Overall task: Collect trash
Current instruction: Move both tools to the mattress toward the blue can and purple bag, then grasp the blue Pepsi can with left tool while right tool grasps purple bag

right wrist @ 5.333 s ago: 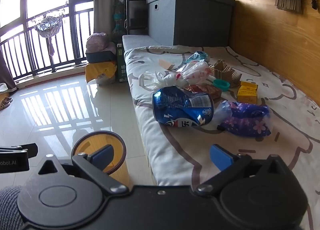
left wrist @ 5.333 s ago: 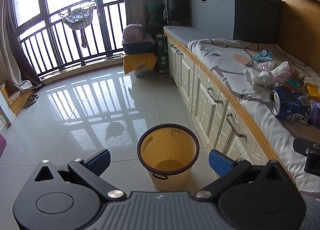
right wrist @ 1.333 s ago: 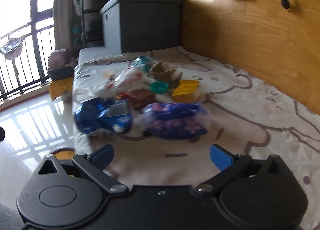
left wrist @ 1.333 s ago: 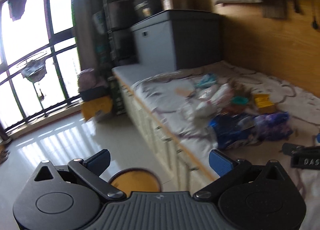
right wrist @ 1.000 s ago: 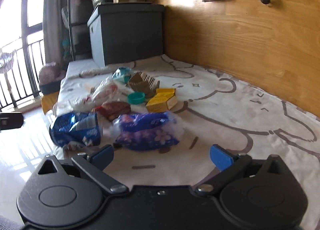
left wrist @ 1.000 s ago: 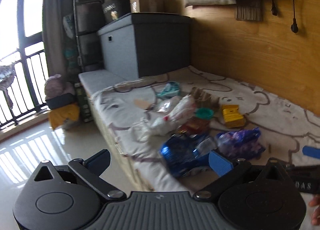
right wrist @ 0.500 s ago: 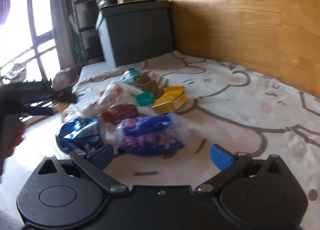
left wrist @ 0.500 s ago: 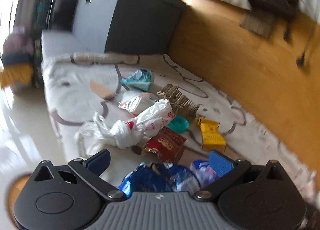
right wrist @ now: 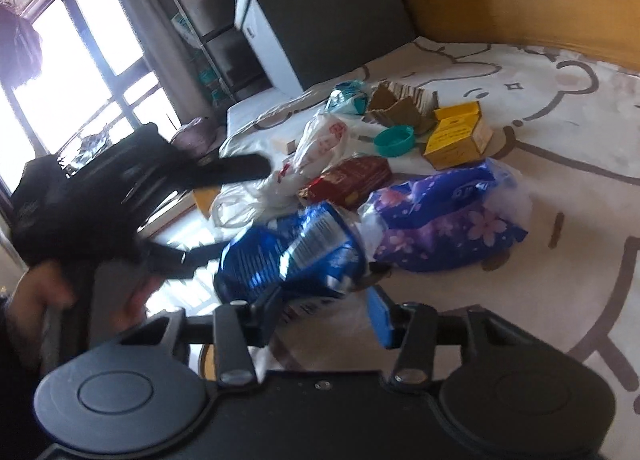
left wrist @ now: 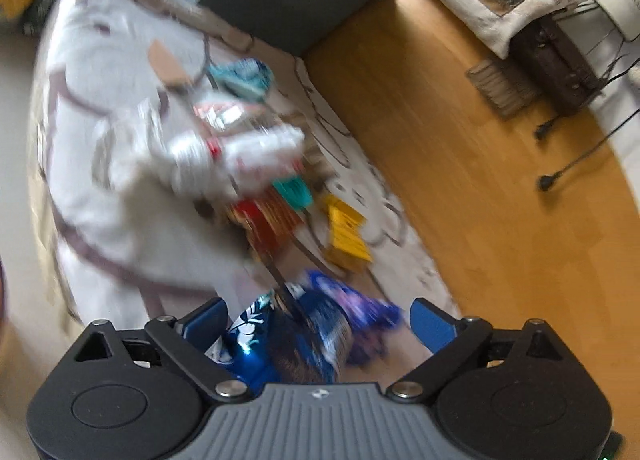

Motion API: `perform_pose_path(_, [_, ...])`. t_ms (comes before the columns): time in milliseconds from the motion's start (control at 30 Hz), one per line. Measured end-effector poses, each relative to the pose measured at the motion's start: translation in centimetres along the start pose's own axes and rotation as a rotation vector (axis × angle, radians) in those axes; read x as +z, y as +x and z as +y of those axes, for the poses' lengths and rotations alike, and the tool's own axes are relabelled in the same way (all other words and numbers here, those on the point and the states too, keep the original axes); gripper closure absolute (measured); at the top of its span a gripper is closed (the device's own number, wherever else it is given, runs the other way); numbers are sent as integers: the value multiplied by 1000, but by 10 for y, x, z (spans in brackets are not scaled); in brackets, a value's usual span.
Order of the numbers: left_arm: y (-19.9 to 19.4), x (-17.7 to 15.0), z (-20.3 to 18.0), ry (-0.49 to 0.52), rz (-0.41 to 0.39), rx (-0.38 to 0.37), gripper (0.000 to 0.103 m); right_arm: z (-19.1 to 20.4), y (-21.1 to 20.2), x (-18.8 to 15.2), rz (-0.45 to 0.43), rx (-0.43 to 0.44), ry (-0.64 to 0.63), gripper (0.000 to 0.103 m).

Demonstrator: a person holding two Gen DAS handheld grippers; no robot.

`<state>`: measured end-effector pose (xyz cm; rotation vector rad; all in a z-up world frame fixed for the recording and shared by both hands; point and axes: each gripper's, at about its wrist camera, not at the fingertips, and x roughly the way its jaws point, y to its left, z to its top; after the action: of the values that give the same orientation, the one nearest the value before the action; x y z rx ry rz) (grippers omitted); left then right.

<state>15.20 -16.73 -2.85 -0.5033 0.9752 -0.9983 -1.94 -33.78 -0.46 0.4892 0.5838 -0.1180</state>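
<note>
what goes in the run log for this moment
phase: reach | left gripper: open over blue can | right gripper: closing on can, grip unclear | trash on bed

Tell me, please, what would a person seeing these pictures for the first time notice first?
Most striking is the crushed blue can in the right gripper, whose fingers have closed on it at the near edge of the bed. The left gripper, open, reaches toward the same can from the window side. Behind it lies a heap of trash: a purple flowered bag, a red packet and a yellow box.
</note>
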Motion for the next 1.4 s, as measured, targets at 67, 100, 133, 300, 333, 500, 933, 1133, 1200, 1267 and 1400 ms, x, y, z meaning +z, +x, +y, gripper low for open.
perform_pose_path(67, [0, -11, -2, -2, 23, -30, 10, -4, -1, 0, -17, -29, 14, 59])
perform_pose_path(100, [0, -15, -4, -9, 38, -52, 13, -7, -3, 1, -24, -40, 27, 61])
perform_pose_path(133, [2, -20, -6, -17, 53, -76, 14, -10, -4, 1, -27, -54, 41, 63])
perform_pose_path(300, [9, -43, -16, -12, 94, -153, 30, -26, -14, 3, -50, -114, 100, 70])
perform_pose_path(333, [10, -46, -15, -21, 98, -167, 31, -28, -15, 3, -46, -129, 94, 70])
perform_pose_path(500, [14, -48, -12, -41, 103, -156, 39, -37, -18, -1, -43, -141, 110, 80])
perform_pose_path(933, [21, -50, 6, -103, 92, -58, 75, -26, -17, 0, -16, -146, -4, 94])
perform_pose_path(1133, [15, -51, -5, -24, 67, -18, 76, -38, -29, 25, -78, -229, -46, 71])
perform_pose_path(1200, [10, -51, -8, 1, 45, 1, 76, -46, -31, 37, -95, -253, -55, 64])
perform_pose_path(1267, [3, -50, -11, 21, 20, 21, 76, -52, -30, 49, -105, -257, -64, 48])
perform_pose_path(1400, [-9, -47, -16, 59, -28, 60, 76, -59, -17, 68, -105, -228, -158, 26])
